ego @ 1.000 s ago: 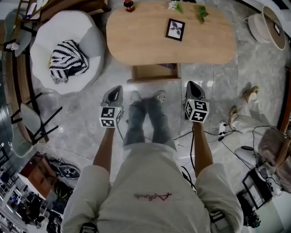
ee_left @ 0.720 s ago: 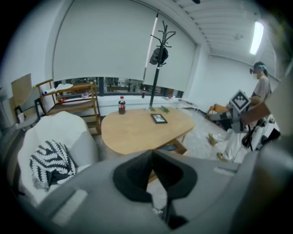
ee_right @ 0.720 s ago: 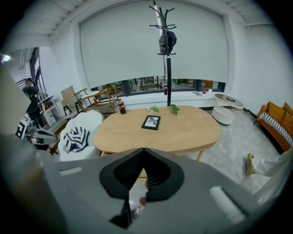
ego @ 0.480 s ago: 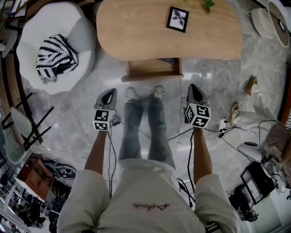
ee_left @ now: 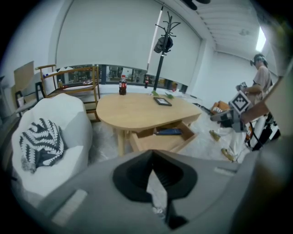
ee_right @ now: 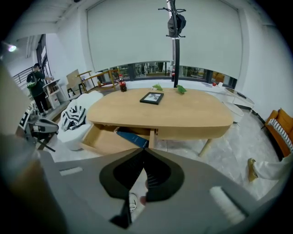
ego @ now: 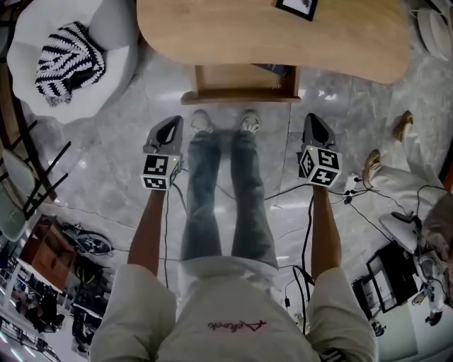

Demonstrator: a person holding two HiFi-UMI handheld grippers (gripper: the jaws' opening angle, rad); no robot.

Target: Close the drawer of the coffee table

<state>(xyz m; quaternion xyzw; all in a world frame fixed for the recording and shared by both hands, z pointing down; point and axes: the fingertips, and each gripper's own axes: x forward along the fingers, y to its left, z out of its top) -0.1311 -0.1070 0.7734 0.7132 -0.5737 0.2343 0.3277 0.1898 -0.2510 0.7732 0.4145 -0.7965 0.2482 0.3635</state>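
The oval wooden coffee table (ego: pixel 212 28) stands ahead with its drawer (ego: pixel 241 92) pulled out toward me. A dark blue flat item (ee_right: pixel 132 137) lies inside the drawer (ee_right: pixel 103 139); the left gripper view also shows the open drawer (ee_left: pixel 158 140). My left gripper (ego: pixel 168 130) hangs over the floor, short of the drawer's left corner, jaws shut and empty. My right gripper (ego: pixel 315 129) hangs short of the drawer's right corner, also shut and empty. Neither touches the drawer.
A white beanbag chair (ego: pixel 85 92) with a black-and-white striped cushion (ego: pixel 67 60) sits left of the table. A framed picture (ego: pixel 297 7) lies on the tabletop. Cables (ego: pixel 283 191) run across the marble floor. Another person (ee_left: pixel 261 87) stands at the right; a coat rack (ee_right: pixel 175 41) stands behind the table.
Both grippers have sunk toward the floor, still shut. The view has shifted, so the table and open drawer now sit nearer to the top of the picture.
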